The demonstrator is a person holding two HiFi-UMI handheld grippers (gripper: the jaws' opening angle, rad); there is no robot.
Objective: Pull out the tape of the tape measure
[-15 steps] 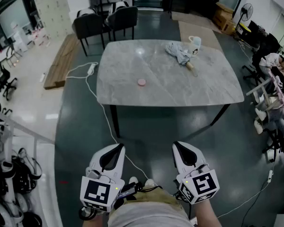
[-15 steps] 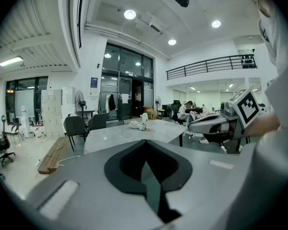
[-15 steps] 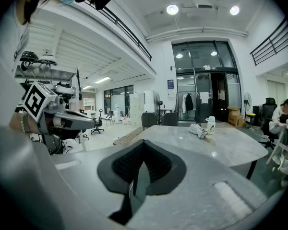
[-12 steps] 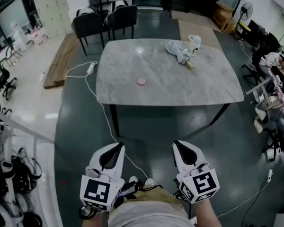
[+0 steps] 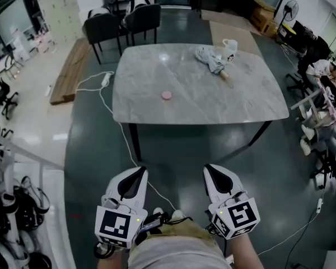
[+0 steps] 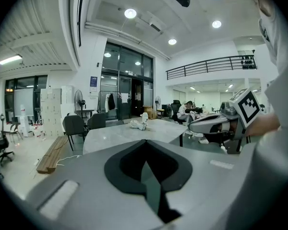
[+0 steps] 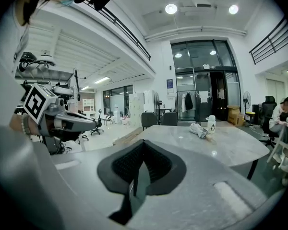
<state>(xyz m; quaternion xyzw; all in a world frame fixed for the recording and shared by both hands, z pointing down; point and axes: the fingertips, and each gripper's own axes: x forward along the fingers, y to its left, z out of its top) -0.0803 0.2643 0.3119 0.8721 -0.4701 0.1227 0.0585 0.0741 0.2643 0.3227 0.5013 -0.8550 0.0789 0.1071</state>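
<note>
The left gripper (image 6: 145, 142) has its jaws pressed together with nothing between them. The right gripper (image 7: 143, 143) is the same, jaws together and empty. In the head view the left gripper (image 5: 138, 175) and right gripper (image 5: 210, 171) are held side by side close to the person's body, above the dark floor and well short of the table, both pointing toward it.

The small round pink tape measure (image 5: 167, 96) lies alone on the grey marble-patterned table with dark legs (image 5: 252, 108), left of the tabletop's middle and well apart from both grippers.

At the far right of the tabletop lies a crumpled grey cloth (image 5: 209, 58), with a white bottle (image 5: 230, 46) just beyond it and a thin wooden handle (image 5: 227, 79) sticking out on its near side.

Two dark chairs (image 5: 122, 26) stand at the table's far left corner. A white cable with a power strip (image 5: 106, 82) trails over the floor at the left, beside a stack of wooden boards (image 5: 73, 72). A standing fan (image 5: 290, 11) is at the far right.
</note>
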